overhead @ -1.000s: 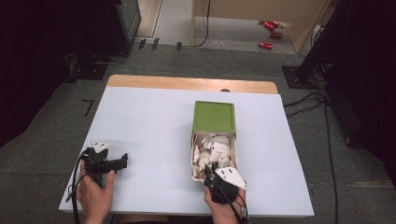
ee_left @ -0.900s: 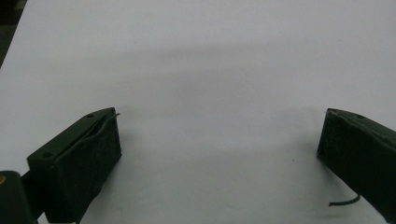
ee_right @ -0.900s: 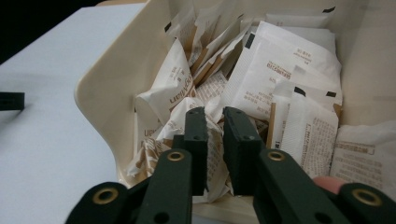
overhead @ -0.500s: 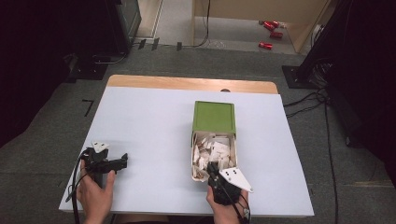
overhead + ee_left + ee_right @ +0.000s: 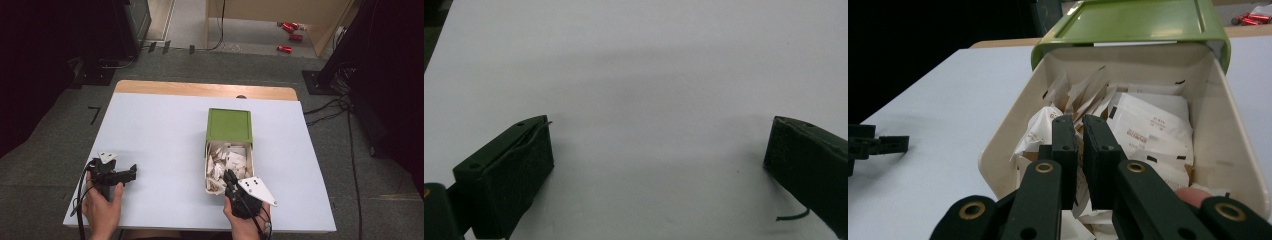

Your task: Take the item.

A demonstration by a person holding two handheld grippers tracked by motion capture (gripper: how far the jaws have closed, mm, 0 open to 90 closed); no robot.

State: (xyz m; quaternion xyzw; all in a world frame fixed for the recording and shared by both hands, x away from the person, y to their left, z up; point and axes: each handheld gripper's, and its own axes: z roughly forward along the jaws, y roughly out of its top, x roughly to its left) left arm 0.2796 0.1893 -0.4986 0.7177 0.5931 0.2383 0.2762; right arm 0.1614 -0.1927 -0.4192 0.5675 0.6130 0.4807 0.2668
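A cream box (image 5: 252,165) with its green lid (image 5: 229,125) swung open at the far end lies right of the table's middle, packed with white paper packets (image 5: 1148,130). My right gripper (image 5: 1079,122) reaches into the box's near end (image 5: 229,176). Its jaws stand almost together, shut on a thin white packet (image 5: 1078,192) that shows in the slit between them. My left gripper (image 5: 132,173) rests near the table's front left edge, held in a hand. In its own view it (image 5: 659,145) stands wide open over bare white table, with nothing between the fingers.
The white tabletop (image 5: 160,135) has a wooden strip along its far edge (image 5: 200,90). Cables (image 5: 325,112) run over the floor at the right. Red objects (image 5: 287,47) lie on the floor far behind the table. My left gripper (image 5: 878,145) shows far off to the left.
My right gripper has lifted slightly at the near end of the box. The left hand and its gripper have stayed where they were.
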